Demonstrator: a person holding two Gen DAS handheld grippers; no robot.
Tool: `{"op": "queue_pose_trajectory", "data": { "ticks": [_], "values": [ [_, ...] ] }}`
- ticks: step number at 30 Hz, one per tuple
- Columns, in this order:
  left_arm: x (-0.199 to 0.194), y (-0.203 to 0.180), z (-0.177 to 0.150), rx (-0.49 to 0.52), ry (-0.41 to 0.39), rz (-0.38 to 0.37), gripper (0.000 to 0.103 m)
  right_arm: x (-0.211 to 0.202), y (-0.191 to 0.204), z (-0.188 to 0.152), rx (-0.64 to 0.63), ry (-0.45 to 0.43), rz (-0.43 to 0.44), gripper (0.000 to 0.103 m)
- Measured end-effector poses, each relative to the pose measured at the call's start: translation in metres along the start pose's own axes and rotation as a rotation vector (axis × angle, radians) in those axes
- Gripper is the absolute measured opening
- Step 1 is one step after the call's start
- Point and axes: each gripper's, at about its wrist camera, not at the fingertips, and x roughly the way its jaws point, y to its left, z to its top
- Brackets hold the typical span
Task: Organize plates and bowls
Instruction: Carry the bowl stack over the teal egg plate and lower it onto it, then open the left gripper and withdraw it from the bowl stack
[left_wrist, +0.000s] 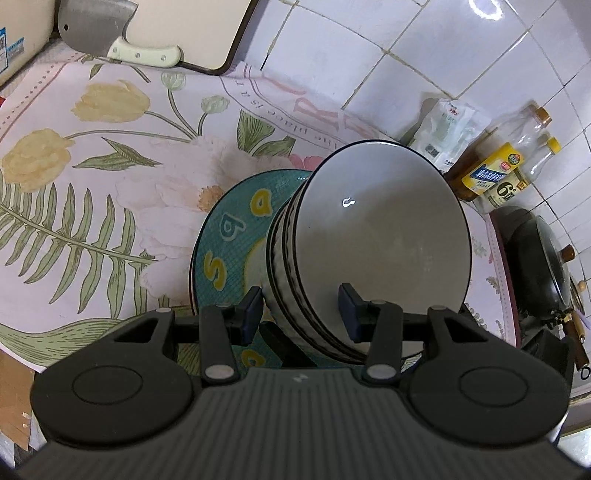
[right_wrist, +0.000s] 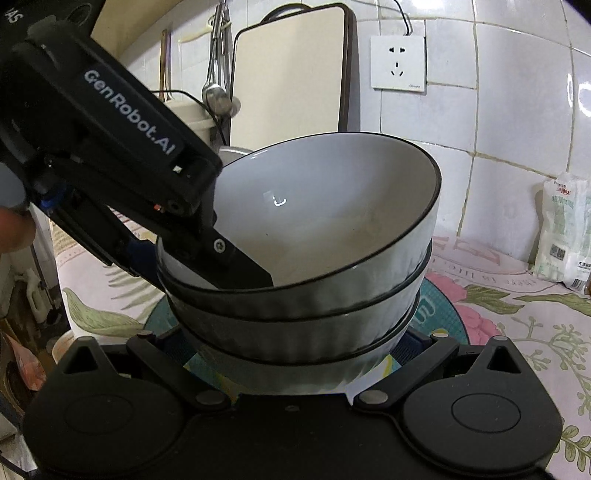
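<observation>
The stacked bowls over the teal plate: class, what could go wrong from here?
1. The bowl stack is pinched by one wall only, in the left tongs; tilted, it could slip or the bowls could separate.
2. It hangs over the teal plate; a hard landing could chip either.

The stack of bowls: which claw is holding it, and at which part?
The left claw grips the stack of bowls at the rim wall, one finger inside. Whether the right claw holds it cannot be told.

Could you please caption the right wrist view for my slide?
Left tongs grip the rim of three stacked bowls over a teal plate.
</observation>
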Motion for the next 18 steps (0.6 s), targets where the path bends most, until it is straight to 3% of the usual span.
{"op": "queue_pose_trajectory", "data": {
  "ticks": [18],
  "values": [
    [0.0017,-0.0025,0.0003,0.030,-0.009,0.024,0.043,0.0080,0.0078,0.0102,-0.012,0.048,-0.056,0.103]
  ]
}}
